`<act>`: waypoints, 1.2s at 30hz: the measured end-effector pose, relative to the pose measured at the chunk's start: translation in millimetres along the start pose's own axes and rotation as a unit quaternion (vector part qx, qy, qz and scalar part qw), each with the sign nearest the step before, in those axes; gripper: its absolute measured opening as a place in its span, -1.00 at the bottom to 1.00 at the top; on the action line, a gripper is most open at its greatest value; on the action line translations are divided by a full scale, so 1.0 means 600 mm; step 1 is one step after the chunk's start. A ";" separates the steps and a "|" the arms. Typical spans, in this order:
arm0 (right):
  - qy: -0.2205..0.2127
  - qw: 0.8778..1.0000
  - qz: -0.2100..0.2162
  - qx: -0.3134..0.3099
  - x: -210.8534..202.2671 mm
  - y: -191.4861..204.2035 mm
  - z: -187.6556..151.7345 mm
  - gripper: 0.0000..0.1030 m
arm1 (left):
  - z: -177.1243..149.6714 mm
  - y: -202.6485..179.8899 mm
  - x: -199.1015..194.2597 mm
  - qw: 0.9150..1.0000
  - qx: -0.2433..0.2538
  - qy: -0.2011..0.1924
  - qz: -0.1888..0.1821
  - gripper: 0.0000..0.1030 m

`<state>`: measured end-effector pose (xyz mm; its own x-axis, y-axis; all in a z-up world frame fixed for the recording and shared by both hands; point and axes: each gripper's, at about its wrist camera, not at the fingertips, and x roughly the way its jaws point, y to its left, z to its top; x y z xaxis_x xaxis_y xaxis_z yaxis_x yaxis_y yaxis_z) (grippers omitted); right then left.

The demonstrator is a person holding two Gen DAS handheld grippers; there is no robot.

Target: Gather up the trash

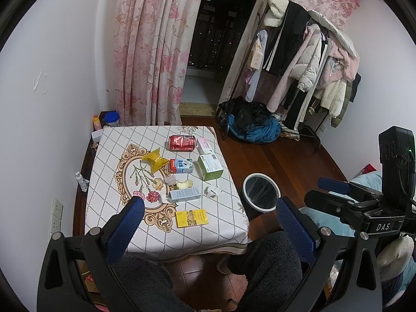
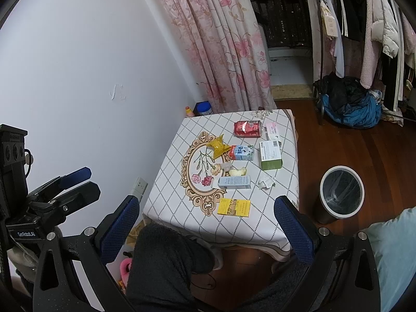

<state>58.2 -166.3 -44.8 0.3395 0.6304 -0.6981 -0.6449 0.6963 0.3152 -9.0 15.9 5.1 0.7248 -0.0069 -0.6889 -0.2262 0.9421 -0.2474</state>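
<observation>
— Trash covers a table (image 1: 109, 223) with a diamond-checked cloth: what do you count?

— At the far edge a red can (image 1: 182, 142) lies on its side, with a pink box (image 1: 205, 145) just to its right. Nearer, a green box (image 1: 210, 167) sits by the right edge, a blue-and-white carton (image 1: 182, 166) beside it, and a yellow wrapper (image 1: 155, 160) touching the carton's left end.

— And toward the near side?

— A small clear cup (image 1: 169, 181) and a pale food scrap (image 1: 185, 183) lie together, a pale blue box (image 1: 184, 194) just below them, a crumpled paper (image 1: 213, 191) to its right. A yellow box (image 1: 192, 218) lies flat, nearest the front edge (its print is too small to read).

— Where is the bin?

— A round bin (image 2: 341, 192) with a white rim and a clear liner stands on the wooden floor just off the table's right side.

— The grippers?

— The left gripper (image 1: 208, 209) hangs above the near edge of the table with its blue-padded fingers (image 1: 124, 231) spread wide and nothing between them. The right gripper (image 2: 208, 208) is the same: spread wide, holding nothing, above the table's near edge with the yellow box showing between its fingers. Each shows at the side of the other's view.

— Anything else?

— A person's knees in dark fleece (image 2: 166, 260) sit under both grippers. Pink floral curtains (image 1: 153, 52) hang behind the table, and a rack of coats (image 1: 312, 59) stands to the right with a blue bundle (image 1: 254, 127) on the floor below it.
</observation>
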 end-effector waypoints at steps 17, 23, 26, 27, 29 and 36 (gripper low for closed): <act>0.083 0.985 -0.085 0.127 0.293 -0.184 0.036 1.00 | -0.009 0.200 0.305 0.970 -0.088 0.104 0.200 1.00; 0.149 0.972 -0.113 0.145 0.506 -0.271 0.085 1.00 | -0.004 0.254 0.460 0.952 -0.128 0.178 0.215 1.00; 0.175 0.964 -0.134 0.150 0.602 -0.302 0.113 1.00 | 0.019 0.285 0.541 0.945 -0.165 0.199 0.202 1.00; 0.182 0.961 -0.139 0.153 0.628 -0.311 0.120 1.00 | 0.025 0.291 0.561 0.943 -0.172 0.203 0.200 0.99; 0.200 0.956 -0.143 0.163 0.680 -0.332 0.133 1.00 | 0.042 0.308 0.612 0.938 -0.189 0.216 0.194 0.99; 0.239 0.950 -0.148 0.138 0.774 -0.343 0.151 1.00 | 0.071 0.351 0.762 0.927 -0.232 0.252 0.155 0.96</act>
<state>410.9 14.2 -375.6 0.0865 0.2121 -0.9734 -0.3442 0.9232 0.1706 302.3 225.3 -333.0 0.2095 -0.0264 -0.9774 -0.7131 0.6799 -0.1712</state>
